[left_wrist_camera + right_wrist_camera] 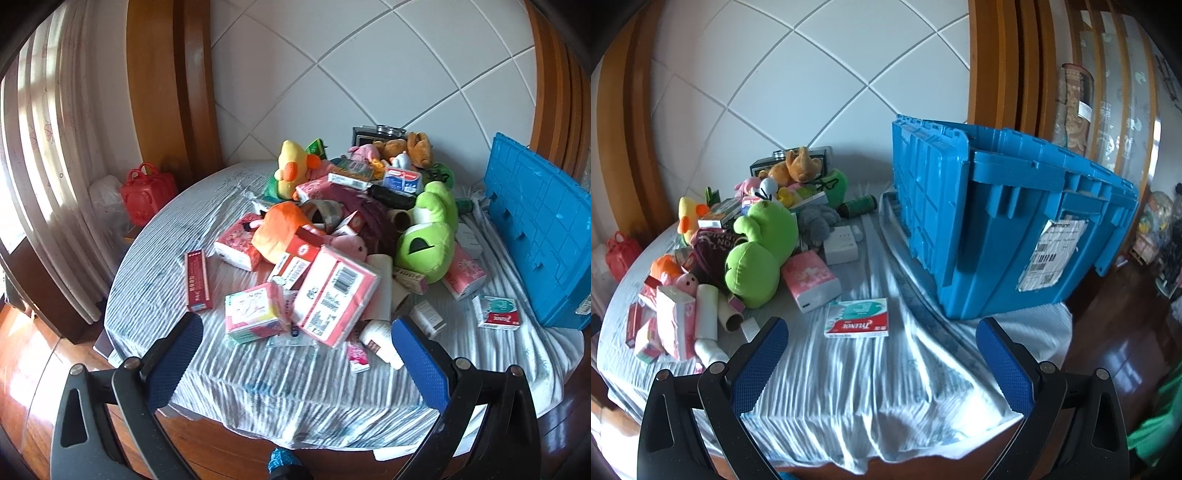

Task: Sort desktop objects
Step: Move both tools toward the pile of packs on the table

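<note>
A heap of objects lies on a round table with a striped cloth (258, 387): pink tissue packs (334, 295), a green plush (430, 232), a yellow duck plush (291, 168), an orange plush (277, 229), a red box (197, 278). My left gripper (297, 328) is open and empty, above the table's near edge, just short of the heap. My right gripper (881, 328) is open and empty, just short of a Tylenol box (857, 317). The green plush (761, 251) and a pink tissue pack (810, 280) lie left of that box.
A blue plastic crate (997, 229) stands on the right of the table; it also shows in the left wrist view (535, 229). A red bag (147, 192) sits beyond the table on the left by the curtain. Wooden floor surrounds the table.
</note>
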The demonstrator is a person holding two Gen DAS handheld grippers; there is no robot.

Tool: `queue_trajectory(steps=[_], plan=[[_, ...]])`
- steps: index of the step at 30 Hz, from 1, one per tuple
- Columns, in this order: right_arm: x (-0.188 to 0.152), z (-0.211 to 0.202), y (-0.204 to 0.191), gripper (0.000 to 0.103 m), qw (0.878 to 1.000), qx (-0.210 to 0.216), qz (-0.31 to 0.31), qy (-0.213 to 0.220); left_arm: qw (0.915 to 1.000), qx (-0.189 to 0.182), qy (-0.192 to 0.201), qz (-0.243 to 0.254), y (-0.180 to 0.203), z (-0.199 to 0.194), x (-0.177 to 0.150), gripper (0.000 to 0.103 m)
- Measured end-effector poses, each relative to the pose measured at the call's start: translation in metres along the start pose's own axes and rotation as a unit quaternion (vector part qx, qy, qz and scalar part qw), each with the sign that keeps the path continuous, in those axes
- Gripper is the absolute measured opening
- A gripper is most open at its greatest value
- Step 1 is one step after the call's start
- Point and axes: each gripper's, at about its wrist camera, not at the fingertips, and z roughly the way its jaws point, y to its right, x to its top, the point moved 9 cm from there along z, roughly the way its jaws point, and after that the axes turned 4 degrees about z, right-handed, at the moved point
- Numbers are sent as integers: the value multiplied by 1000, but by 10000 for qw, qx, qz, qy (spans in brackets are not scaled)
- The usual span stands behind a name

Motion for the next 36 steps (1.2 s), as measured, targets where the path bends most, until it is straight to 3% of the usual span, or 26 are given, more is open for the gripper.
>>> queue_trajectory(steps=[4, 9, 13, 20, 25, 33, 36], plan=[[-15, 24, -6, 103, 9996, 47, -2, -288, 9984, 374, -389, -161, -50, 34, -22, 103], [-34, 60, -24, 103, 9977, 190, -10, -656, 9941, 521, -908, -268, -88, 80, -47, 103], [-44, 79, -58, 103, 9946, 554, -99, -876, 9924, 450, -1147, 50, -88, 115, -50, 103], [-79, 111, -138, 103, 9811, 869, -740, -1562, 9871, -25, -1506, 549, -75, 162, -50, 103], [-95, 127, -181, 103, 9737, 970, -941, -1837, 9847, -379, -1660, 366, -64, 186, -40, 103], [-117, 145, -227, 103, 9598, 1095, -1212, -2281, 9735, -419, -2246, 104, -55, 237, -55, 103], [-126, 151, -239, 98, 9548, 1107, -1360, -2400, 9702, -501, -2369, 78, -60, 241, -67, 90]])
